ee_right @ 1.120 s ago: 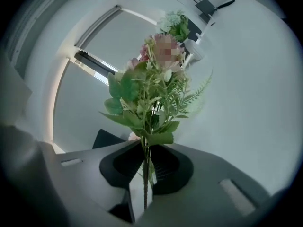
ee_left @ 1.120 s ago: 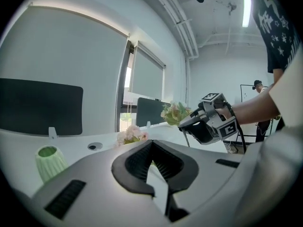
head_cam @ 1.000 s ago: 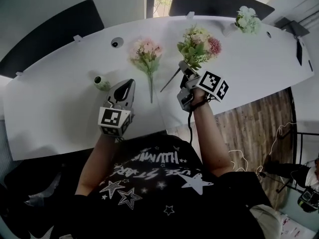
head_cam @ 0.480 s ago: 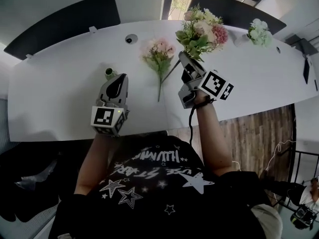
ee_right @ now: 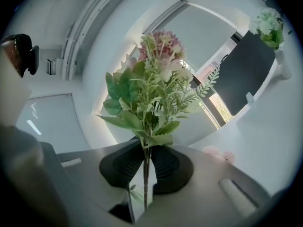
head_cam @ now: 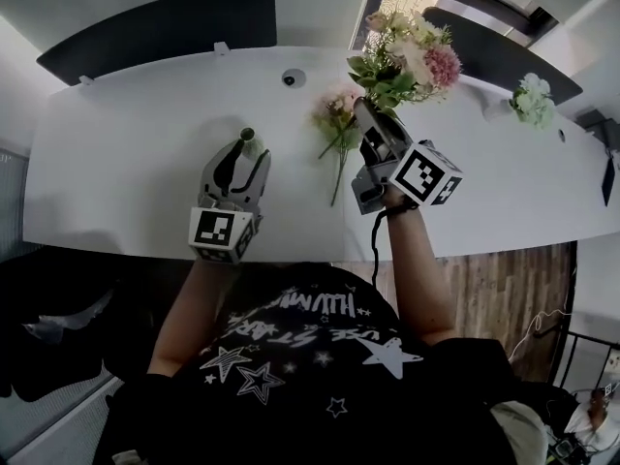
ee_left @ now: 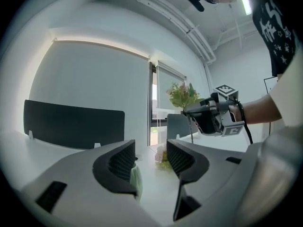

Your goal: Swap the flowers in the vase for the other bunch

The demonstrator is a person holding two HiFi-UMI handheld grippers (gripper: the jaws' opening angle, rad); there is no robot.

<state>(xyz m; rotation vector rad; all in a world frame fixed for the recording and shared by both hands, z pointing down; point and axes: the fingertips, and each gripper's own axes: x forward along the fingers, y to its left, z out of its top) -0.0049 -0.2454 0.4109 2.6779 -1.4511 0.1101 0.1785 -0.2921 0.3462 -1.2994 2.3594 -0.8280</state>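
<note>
Right claw (ee_right: 146,161) clamped on bouquet (ee_right: 151,93) stem, stem upright. Left claw (ee_left: 147,160) opening, empty; green vase (head_cam: 250,141) just ahead, nearer left claw.

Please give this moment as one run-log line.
left gripper: fingers opening, empty, near vase | right gripper: shut on bouquet | pink bunch: lying on table

Your left gripper (ee_left: 150,151) and right gripper (ee_right: 146,162) wear smooth, matt grey plastic shells. Their pads (ee_left: 124,160) are black, ribbed and rubbery-looking. The bunch (ee_right: 147,98) looks artificial, with cloth-like petals, slightly waxy plastic leaves and a thin, stiff stem. The table (head_cam: 126,163) is white and smooth with a faint satin sheen. The floor (head_cam: 494,279) shows wood planks, and your shirt (head_cam: 310,356) is black printed cloth.
</note>
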